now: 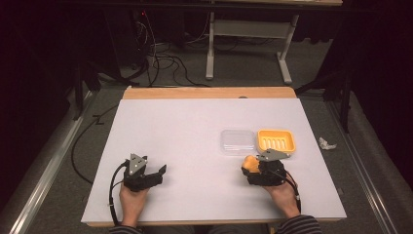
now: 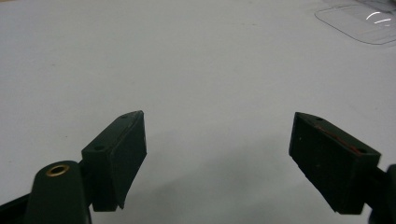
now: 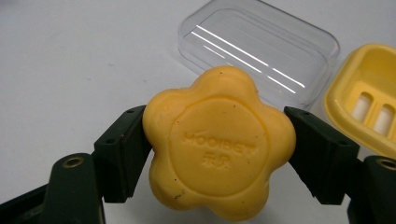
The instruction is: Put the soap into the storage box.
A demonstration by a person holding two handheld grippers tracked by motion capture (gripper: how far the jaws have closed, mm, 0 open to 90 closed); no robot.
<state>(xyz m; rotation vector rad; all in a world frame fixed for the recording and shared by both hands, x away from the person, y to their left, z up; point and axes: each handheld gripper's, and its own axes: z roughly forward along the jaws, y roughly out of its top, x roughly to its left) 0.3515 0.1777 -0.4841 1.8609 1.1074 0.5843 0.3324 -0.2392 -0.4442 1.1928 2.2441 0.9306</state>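
A yellow flower-shaped soap bar (image 3: pixel 218 142) with embossed lettering is clamped between the jaws of my right gripper (image 3: pixel 217 149), just off the white table. In the high view that soap bar (image 1: pixel 251 164) and right gripper (image 1: pixel 253 169) sit near the table's front right. Just beyond lie a clear plastic lid (image 3: pixel 261 49) (image 1: pixel 237 142) and a yellow slotted soap tray (image 3: pixel 369 95) (image 1: pixel 276 141) side by side. My left gripper (image 1: pixel 158 174) rests at the front left, jaws wide apart with bare table between them (image 2: pixel 217 149).
The white table top (image 1: pixel 185 141) has a wooden strip along its far edge. A crumpled white scrap (image 1: pixel 327 143) lies on the floor to the right. Cables and a desk frame (image 1: pixel 248 44) stand on the floor beyond the table.
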